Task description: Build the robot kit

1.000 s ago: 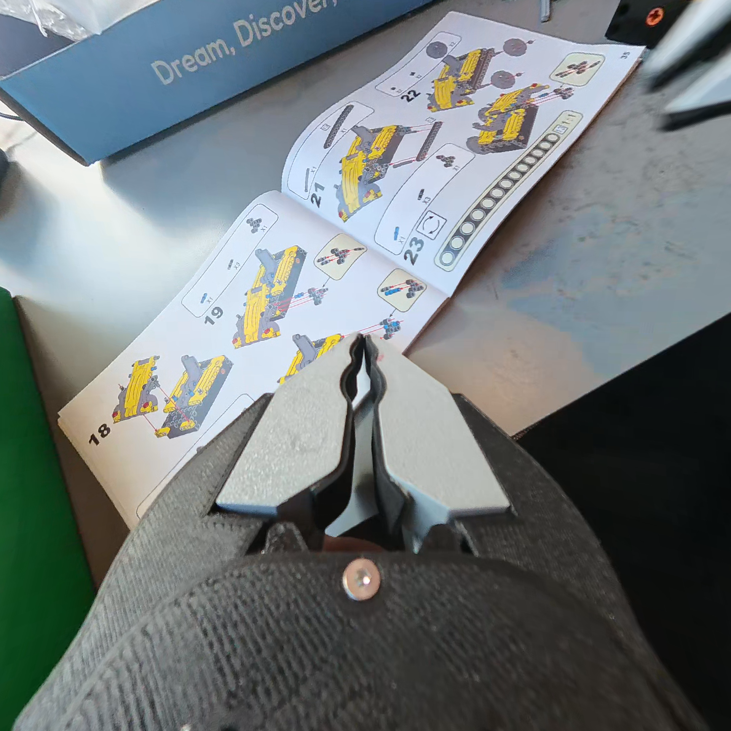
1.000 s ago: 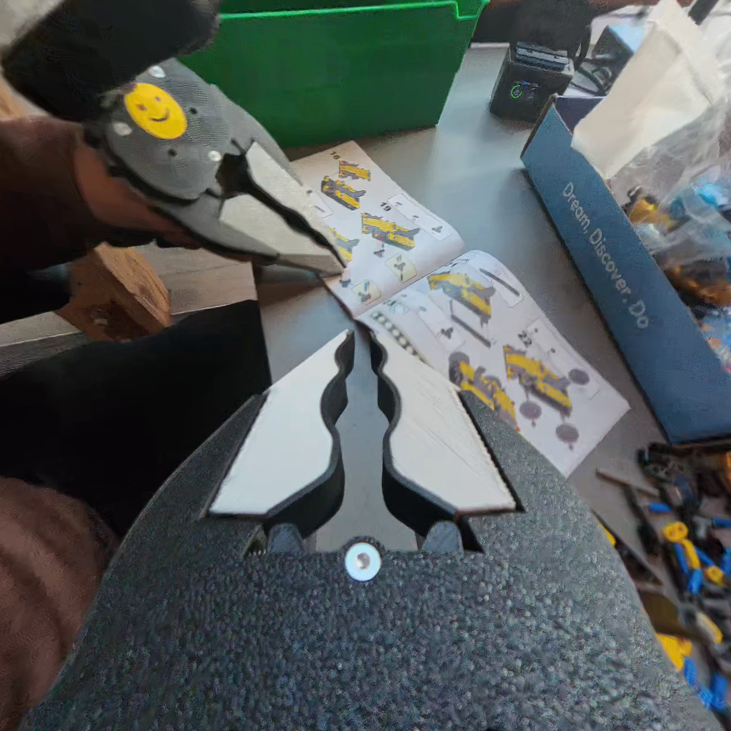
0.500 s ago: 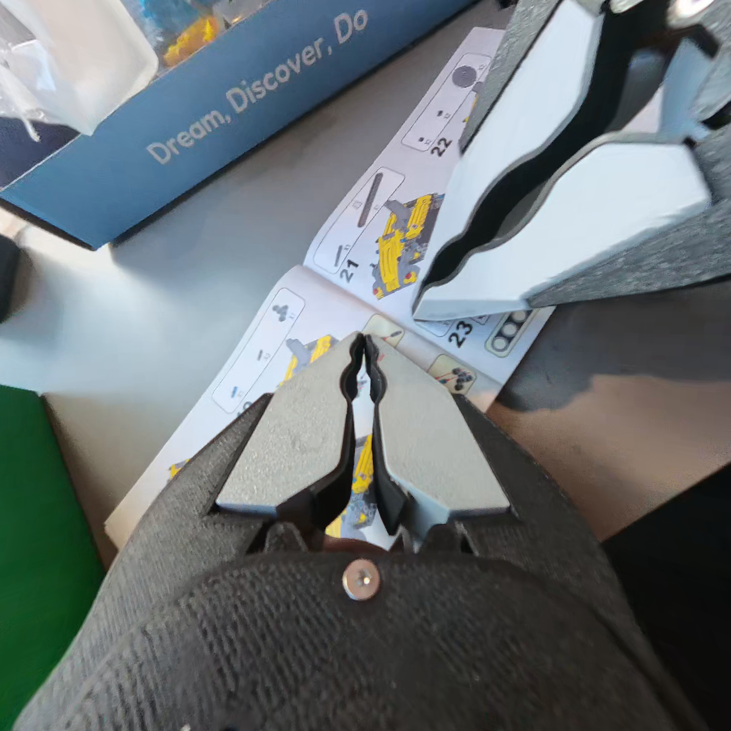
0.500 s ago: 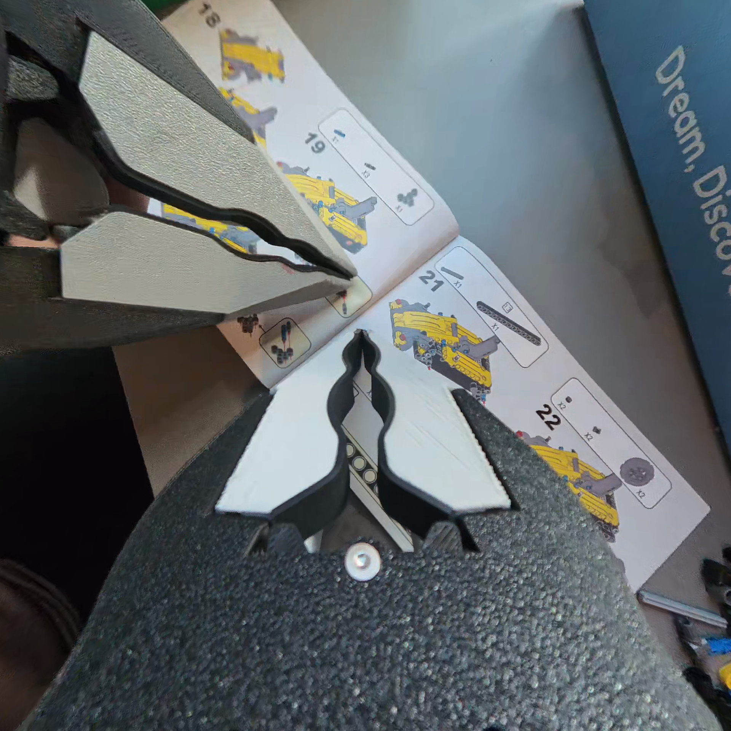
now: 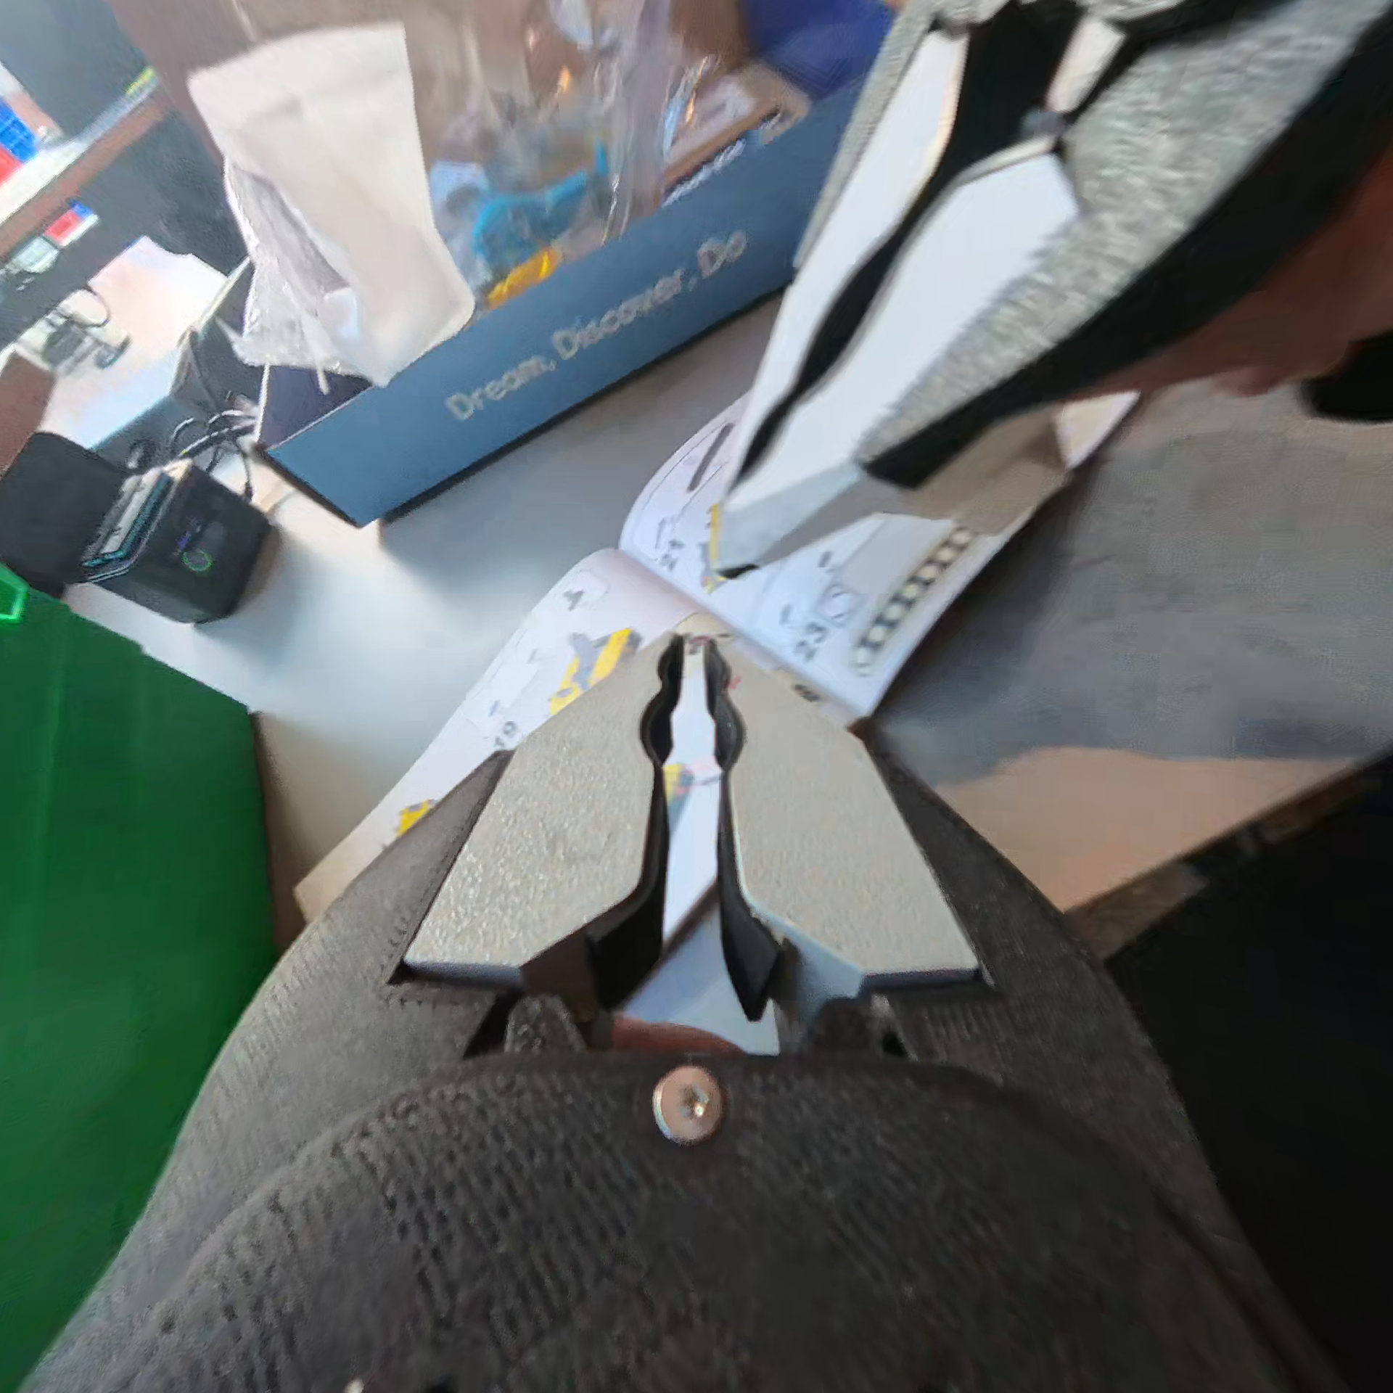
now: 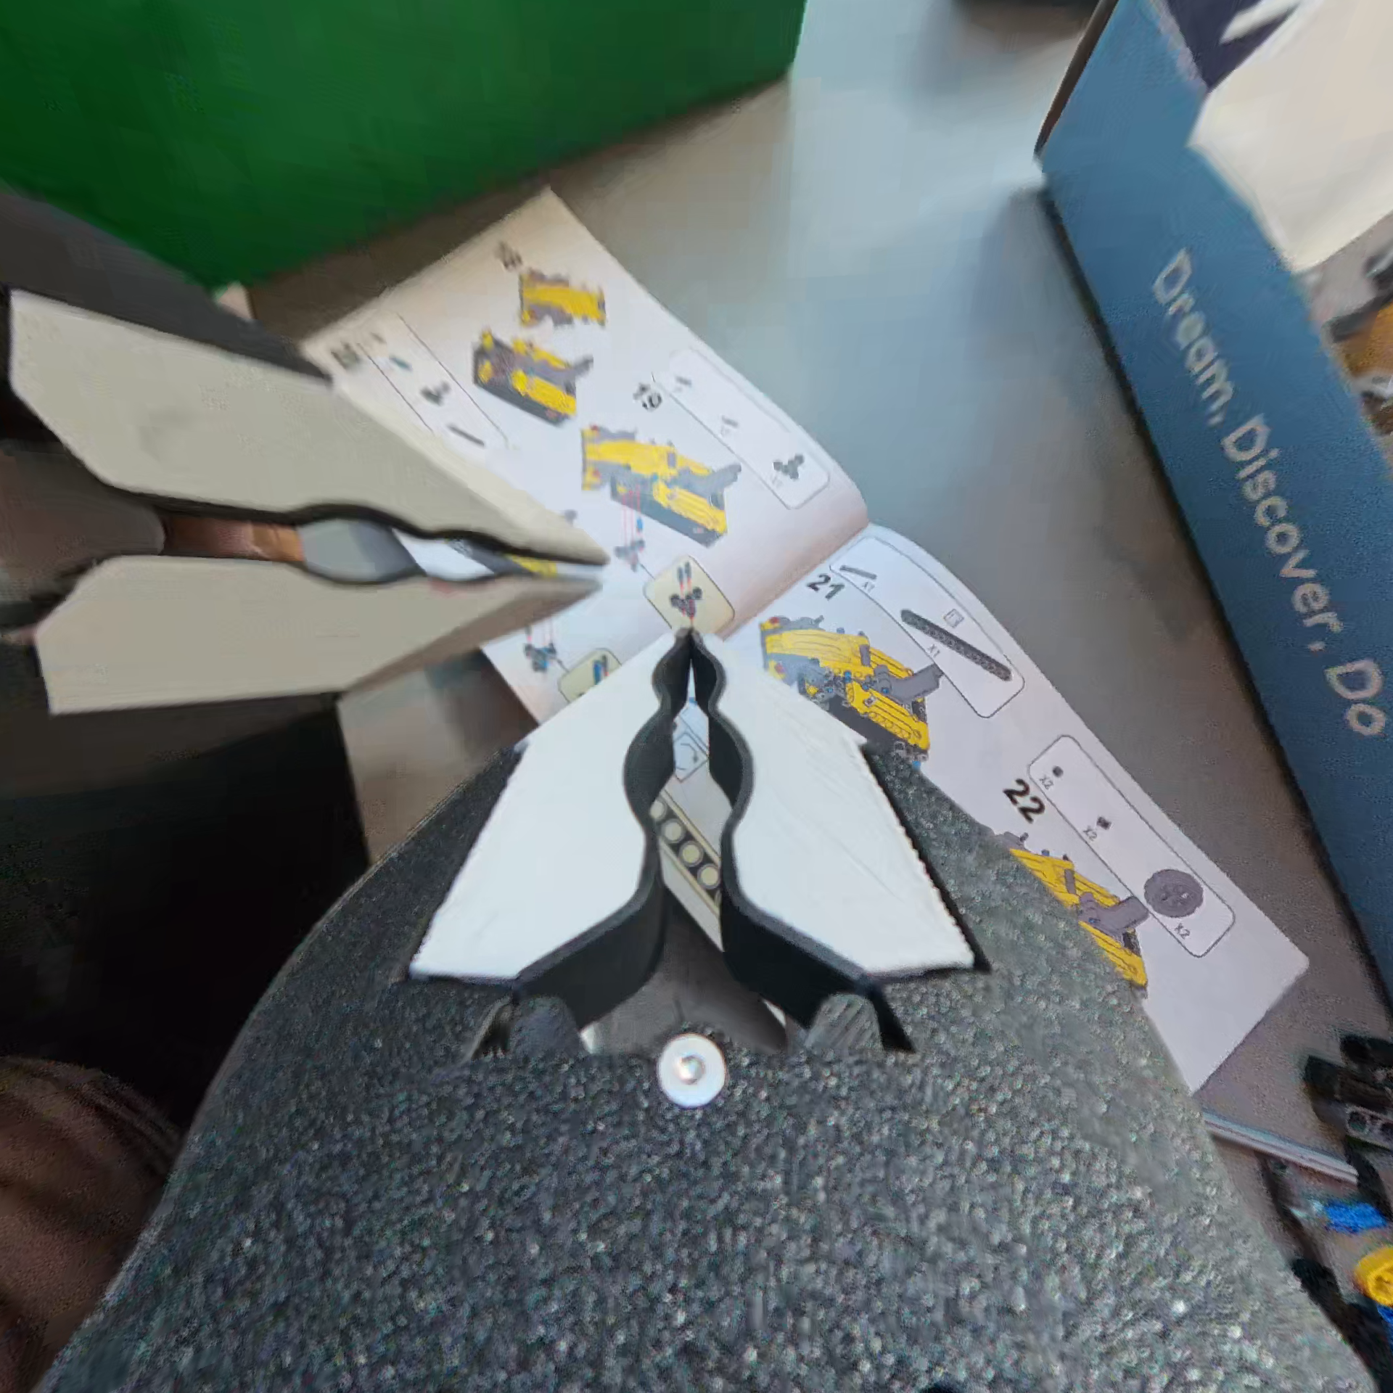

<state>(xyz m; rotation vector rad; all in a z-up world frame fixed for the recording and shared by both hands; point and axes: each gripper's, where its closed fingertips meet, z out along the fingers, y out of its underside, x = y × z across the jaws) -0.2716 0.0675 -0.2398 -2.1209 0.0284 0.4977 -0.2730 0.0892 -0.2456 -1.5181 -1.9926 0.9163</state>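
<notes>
An open building-instruction booklet (image 5: pixel 867 603) with yellow vehicle drawings lies flat on the grey table; it also shows in the right wrist view (image 6: pixel 678 422). My left gripper (image 5: pixel 693 644) is shut, with its tips low over the left page near the spine. My right gripper (image 6: pixel 690 639) is shut, and its tips rest at the booklet's near edge by the spine. In the left wrist view the right gripper (image 5: pixel 727 558) comes down from the upper right onto the right page. The two grippers' tips are close together. I cannot tell whether either pinches a page.
A blue cardboard box (image 5: pixel 565 354) with plastic bags (image 5: pixel 339 188) of parts stands behind the booklet. A green bin (image 5: pixel 113 829) is at the left. A small black device (image 5: pixel 181 550) sits beside it. Loose small parts (image 6: pixel 1357 1221) lie right of the booklet. The table edge (image 5: pixel 1055 867) is near. Left and right tips are no more than a few centimetres apart. The small black device (image 5: pixel 181 550) is about 30 cm from both grippers' fingertips.
My right gripper came down to the booklet and closed from open to shut. My left gripper stayed shut and tilted up, so more of the box and background shows.
</notes>
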